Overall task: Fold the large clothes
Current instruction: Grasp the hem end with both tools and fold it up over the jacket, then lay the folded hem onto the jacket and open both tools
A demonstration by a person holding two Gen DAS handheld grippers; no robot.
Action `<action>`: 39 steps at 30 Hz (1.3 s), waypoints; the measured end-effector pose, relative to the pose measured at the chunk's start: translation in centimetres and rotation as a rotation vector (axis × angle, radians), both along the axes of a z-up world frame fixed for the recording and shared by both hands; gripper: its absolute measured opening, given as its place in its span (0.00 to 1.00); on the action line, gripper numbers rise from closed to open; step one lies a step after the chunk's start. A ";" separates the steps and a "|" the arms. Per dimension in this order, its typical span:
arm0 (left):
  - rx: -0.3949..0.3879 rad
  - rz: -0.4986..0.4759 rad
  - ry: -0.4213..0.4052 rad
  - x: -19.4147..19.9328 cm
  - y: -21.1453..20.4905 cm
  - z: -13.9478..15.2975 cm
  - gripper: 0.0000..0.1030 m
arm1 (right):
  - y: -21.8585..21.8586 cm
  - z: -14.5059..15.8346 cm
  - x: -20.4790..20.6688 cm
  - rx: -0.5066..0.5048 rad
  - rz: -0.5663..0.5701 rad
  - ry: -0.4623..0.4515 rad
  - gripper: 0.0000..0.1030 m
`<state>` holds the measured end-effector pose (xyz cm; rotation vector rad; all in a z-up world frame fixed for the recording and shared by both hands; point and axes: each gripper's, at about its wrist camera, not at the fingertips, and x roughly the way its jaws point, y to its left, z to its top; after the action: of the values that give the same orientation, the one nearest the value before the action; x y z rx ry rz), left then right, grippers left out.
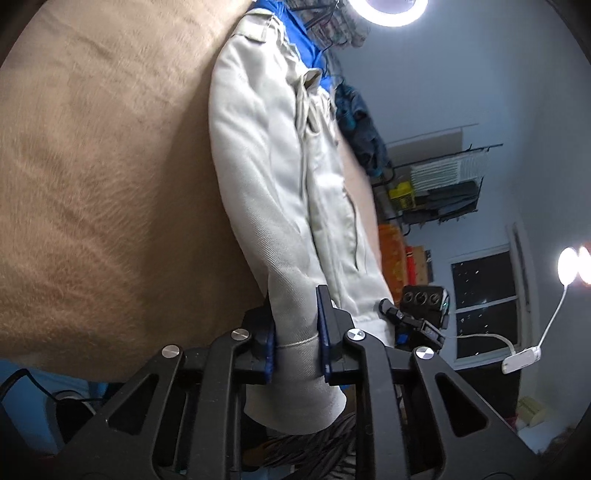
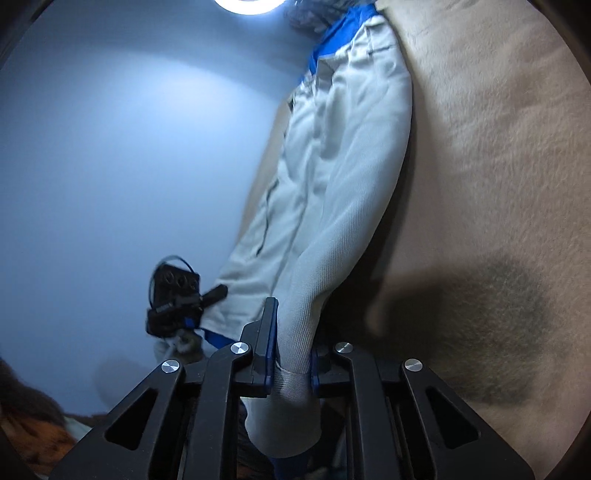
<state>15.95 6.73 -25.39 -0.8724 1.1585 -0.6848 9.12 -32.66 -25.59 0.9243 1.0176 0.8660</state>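
A pale grey garment with blue trim (image 1: 266, 155) hangs stretched in the air in front of a tan fleece blanket (image 1: 103, 166). My left gripper (image 1: 297, 332) is shut on one hem corner of the garment. My right gripper (image 2: 293, 350) is shut on the other hem corner of the garment (image 2: 343, 155). The right gripper also shows in the left wrist view (image 1: 410, 321), gripping the far corner. The left gripper shows in the right wrist view (image 2: 184, 299), at the cloth's left edge. The blue part (image 2: 343, 29) is at the far end.
The tan blanket (image 2: 498, 166) fills one side of both views. A ring light (image 1: 388, 11) shines above. A metal rack with boxes (image 1: 439, 184), a dark window (image 1: 484, 295) and a clip lamp (image 1: 565, 266) stand by the pale blue wall (image 2: 129, 147).
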 end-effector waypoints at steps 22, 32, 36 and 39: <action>0.003 0.135 -0.023 12.8 -0.7 1.7 0.14 | -0.8 0.6 11.9 -0.050 -0.179 0.050 0.11; 0.075 0.167 0.015 16.1 -1.2 -2.1 0.14 | -0.2 -2.6 15.5 -0.116 -0.193 0.137 0.14; 0.067 0.175 0.030 16.5 -1.2 -2.5 0.17 | -0.5 -3.2 15.9 -0.052 -0.192 0.154 0.21; 0.040 0.164 0.040 16.8 -1.1 -2.4 0.27 | -0.8 -3.0 16.0 0.012 -0.188 0.158 0.43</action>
<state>32.76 5.66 -27.78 -0.9397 1.1189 -0.5102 25.10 -33.49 -28.62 1.0936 1.0423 0.6507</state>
